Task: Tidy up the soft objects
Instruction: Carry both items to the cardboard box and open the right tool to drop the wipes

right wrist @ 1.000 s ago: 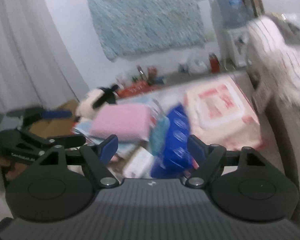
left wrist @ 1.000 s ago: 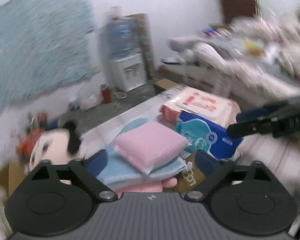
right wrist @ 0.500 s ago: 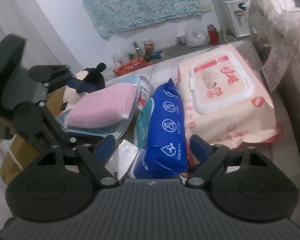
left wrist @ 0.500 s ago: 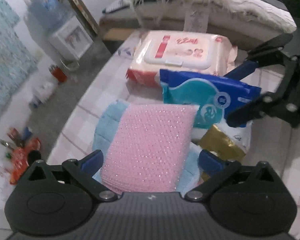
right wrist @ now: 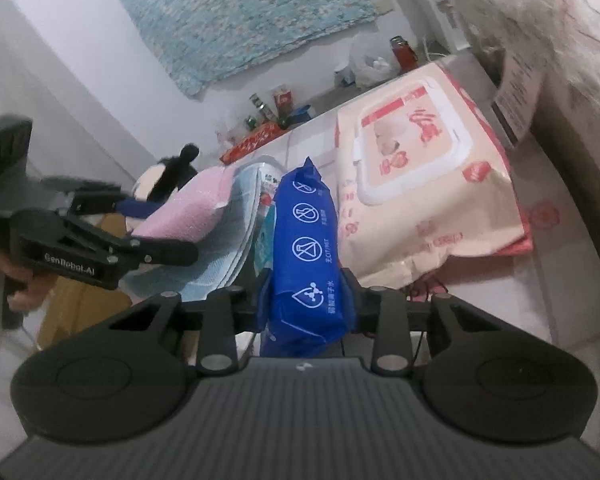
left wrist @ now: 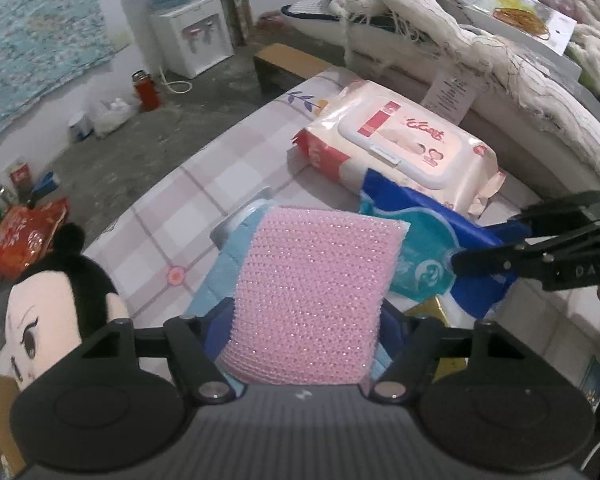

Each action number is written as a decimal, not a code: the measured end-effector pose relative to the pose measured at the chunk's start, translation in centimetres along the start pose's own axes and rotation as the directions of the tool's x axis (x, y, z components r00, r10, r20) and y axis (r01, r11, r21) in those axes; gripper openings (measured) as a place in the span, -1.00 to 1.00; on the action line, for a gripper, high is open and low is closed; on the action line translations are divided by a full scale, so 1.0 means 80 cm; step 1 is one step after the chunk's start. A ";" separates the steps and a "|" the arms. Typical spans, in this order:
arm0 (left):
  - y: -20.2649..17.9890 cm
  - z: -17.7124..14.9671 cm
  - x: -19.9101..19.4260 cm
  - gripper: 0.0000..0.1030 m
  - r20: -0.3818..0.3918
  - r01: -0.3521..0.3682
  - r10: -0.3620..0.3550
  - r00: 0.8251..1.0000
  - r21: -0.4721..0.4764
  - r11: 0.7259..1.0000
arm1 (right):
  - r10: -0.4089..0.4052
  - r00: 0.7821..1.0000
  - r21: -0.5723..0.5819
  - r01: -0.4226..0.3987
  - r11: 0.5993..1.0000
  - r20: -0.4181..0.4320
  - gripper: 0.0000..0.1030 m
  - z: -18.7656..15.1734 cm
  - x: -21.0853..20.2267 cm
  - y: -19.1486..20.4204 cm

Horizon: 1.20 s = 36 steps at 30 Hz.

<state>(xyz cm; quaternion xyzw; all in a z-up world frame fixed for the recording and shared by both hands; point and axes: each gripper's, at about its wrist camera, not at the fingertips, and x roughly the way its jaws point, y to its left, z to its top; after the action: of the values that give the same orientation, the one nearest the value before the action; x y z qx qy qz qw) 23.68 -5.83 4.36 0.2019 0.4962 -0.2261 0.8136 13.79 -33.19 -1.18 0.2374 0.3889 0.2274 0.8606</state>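
My left gripper [left wrist: 304, 328] is shut on a pink sponge pad [left wrist: 312, 296], which lies on folded light blue cloths [left wrist: 216, 280]. My right gripper [right wrist: 306, 292] is shut on a blue tissue pack [right wrist: 306, 248] standing on its edge. The same pack [left wrist: 432, 248] shows in the left wrist view beside the pink pad, with the right gripper's fingers [left wrist: 484, 258] on it. A large pink wet-wipes pack [left wrist: 404, 148] lies flat just beyond on the checked table [left wrist: 220, 176]. A black-haired plush doll head [left wrist: 56, 308] lies at the table's left edge.
A fringed white blanket [left wrist: 480, 48] covers the furniture behind the table. A gold packet [left wrist: 432, 312] lies under the blue pack. On the floor stand a water dispenser [left wrist: 192, 40], a red flask [left wrist: 146, 92] and a red snack bag [left wrist: 24, 236].
Both grippers have closed: the left on the pink pad, the right on the blue tissue pack. The left wrist view has tilted up from a steeper look down at the table.
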 end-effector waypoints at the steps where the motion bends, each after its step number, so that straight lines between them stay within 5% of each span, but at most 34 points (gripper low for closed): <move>1: 0.001 0.001 -0.004 0.40 0.004 -0.005 0.005 1.000 -0.004 1.000 | 0.011 1.000 0.005 -0.011 1.000 -0.002 -0.38 0.000 -0.002 -0.002; 8: -0.003 -0.001 -0.062 0.41 0.116 -0.024 0.039 0.992 -0.131 0.991 | 0.101 0.993 0.125 -0.107 0.986 0.059 -0.38 0.003 -0.035 -0.028; 15: -0.003 -0.040 -0.161 0.41 0.252 -0.050 0.117 0.961 -0.260 0.964 | 0.176 0.967 0.184 -0.210 0.960 0.186 -0.38 0.014 -0.075 -0.046; 20: 0.042 -0.116 -0.250 0.42 0.243 -0.151 0.278 0.929 -0.435 0.888 | 0.309 0.934 0.162 -0.338 0.927 0.178 -0.38 0.019 -0.063 -0.006; 26: 0.108 -0.228 -0.304 0.42 0.086 -0.311 0.453 0.887 -0.612 0.727 | 0.457 0.884 0.155 -0.467 0.871 0.094 -0.38 0.026 -0.017 0.094; 29: 0.131 -0.274 -0.307 0.42 0.035 -0.351 0.489 0.872 -0.652 0.673 | 0.490 0.870 0.145 -0.491 0.859 0.044 -0.38 0.033 0.017 0.160; 33: 0.165 -0.327 -0.294 0.43 0.006 -0.338 0.481 0.877 -0.704 0.625 | 0.501 0.865 0.155 -0.494 0.856 -0.010 -0.38 0.039 0.081 0.259; 36: 0.190 -0.355 -0.278 0.43 0.012 -0.300 0.458 0.889 -0.740 0.602 | 0.467 0.883 0.171 -0.454 0.874 -0.041 -0.38 0.033 0.133 0.328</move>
<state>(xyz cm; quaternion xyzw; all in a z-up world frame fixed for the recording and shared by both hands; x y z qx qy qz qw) 2.92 25.99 13.82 -0.0564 0.4052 0.1465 0.9006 16.75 -7.13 9.75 0.3806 0.3723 0.4041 0.7438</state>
